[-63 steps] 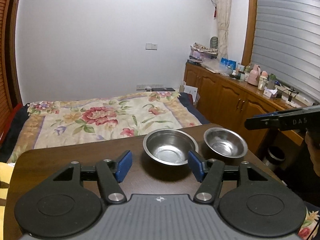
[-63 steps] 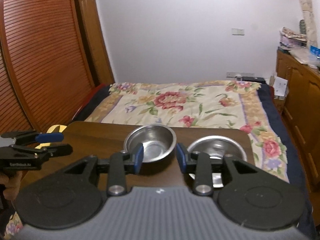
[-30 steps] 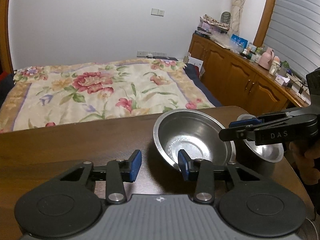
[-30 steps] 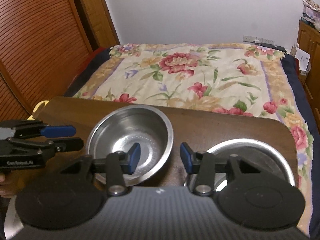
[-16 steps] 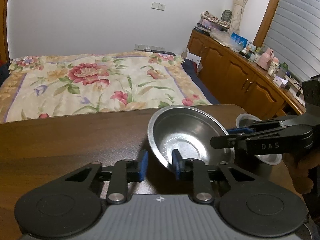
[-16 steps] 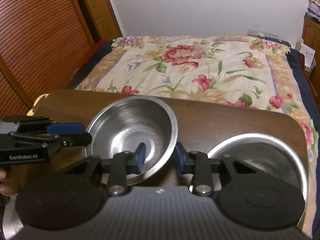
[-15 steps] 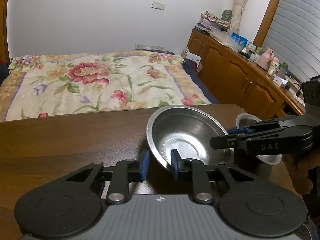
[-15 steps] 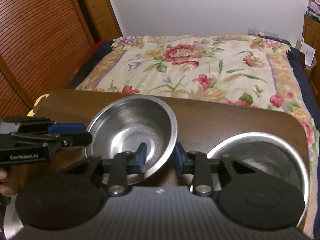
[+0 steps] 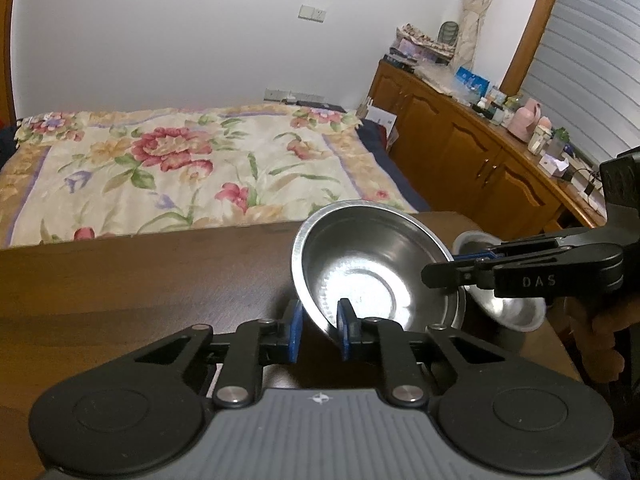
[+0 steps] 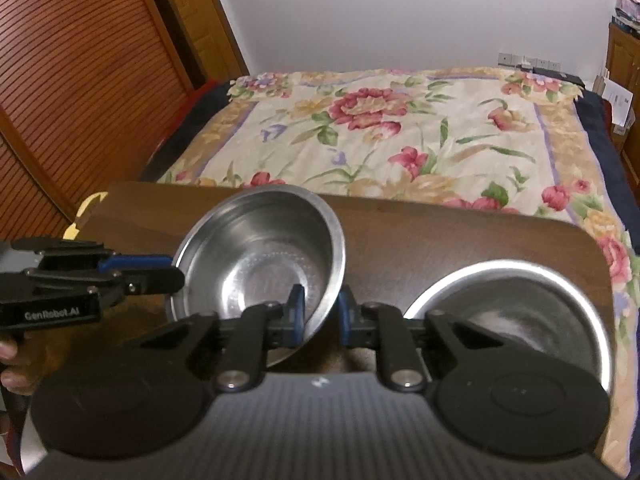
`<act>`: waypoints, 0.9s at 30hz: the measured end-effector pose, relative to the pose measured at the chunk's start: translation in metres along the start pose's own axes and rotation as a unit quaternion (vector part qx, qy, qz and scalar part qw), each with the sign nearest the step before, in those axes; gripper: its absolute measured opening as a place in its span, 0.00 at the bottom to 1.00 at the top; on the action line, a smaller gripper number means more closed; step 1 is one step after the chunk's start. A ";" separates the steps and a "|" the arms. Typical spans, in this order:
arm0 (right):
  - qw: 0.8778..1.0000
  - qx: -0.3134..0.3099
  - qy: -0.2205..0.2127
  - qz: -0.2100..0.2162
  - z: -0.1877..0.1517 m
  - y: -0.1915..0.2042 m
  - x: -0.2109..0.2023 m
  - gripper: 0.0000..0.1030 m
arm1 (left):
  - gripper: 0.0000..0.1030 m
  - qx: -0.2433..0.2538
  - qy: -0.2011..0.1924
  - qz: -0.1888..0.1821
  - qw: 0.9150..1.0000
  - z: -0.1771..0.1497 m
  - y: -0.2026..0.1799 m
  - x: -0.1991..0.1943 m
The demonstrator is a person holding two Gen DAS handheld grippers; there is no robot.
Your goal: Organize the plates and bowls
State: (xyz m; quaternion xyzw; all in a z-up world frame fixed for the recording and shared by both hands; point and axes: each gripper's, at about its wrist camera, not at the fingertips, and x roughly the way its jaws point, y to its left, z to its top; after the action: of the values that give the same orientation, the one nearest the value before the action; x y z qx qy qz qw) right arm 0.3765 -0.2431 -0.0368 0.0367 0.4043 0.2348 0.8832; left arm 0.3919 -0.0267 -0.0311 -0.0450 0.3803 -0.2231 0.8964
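Currently both grippers pitch downward over the dark wooden table [image 9: 120, 280]. Left gripper [image 9: 319, 334] has just been closing and clamps the near rim of the steel bowl [image 9: 372, 276], which sits tilted. Right gripper [image 10: 320, 320] has likewise been closing and pinches that bowl's opposite rim. A second, shallower steel bowl [image 10: 520, 300] rests near the table's rounded right edge, beside the floral bedspread [image 10: 380, 120].

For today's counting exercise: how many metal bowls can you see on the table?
2. One bowl sits left, its rim pinched by both grippers; the other bowl sits right, near the table edge. Nothing more shows.
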 end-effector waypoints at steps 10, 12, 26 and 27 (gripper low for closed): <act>0.999 0.003 -0.047 0.003 0.011 -0.002 -0.049 0.17 | 0.19 0.013 -0.037 -0.016 0.999 0.013 -0.029 -0.036; 0.998 0.008 -0.054 0.007 0.011 -0.002 -0.058 0.17 | 0.19 0.018 -0.043 -0.017 0.999 0.014 -0.035 -0.044; 0.997 0.000 -0.071 -0.026 -0.023 0.008 -0.043 0.00 | 0.10 0.019 -0.036 0.030 0.999 -0.016 -0.030 -0.033; 0.997 -0.013 -0.070 -0.032 -0.024 0.012 -0.046 0.00 | 0.24 0.018 -0.039 0.028 0.999 -0.018 -0.026 -0.033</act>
State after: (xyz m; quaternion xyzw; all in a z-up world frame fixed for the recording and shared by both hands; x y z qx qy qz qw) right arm 0.3284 -0.2564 -0.0176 0.0288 0.3391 0.2086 0.9169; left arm 0.3493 -0.0342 -0.0155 -0.0269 0.3417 -0.2032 0.9172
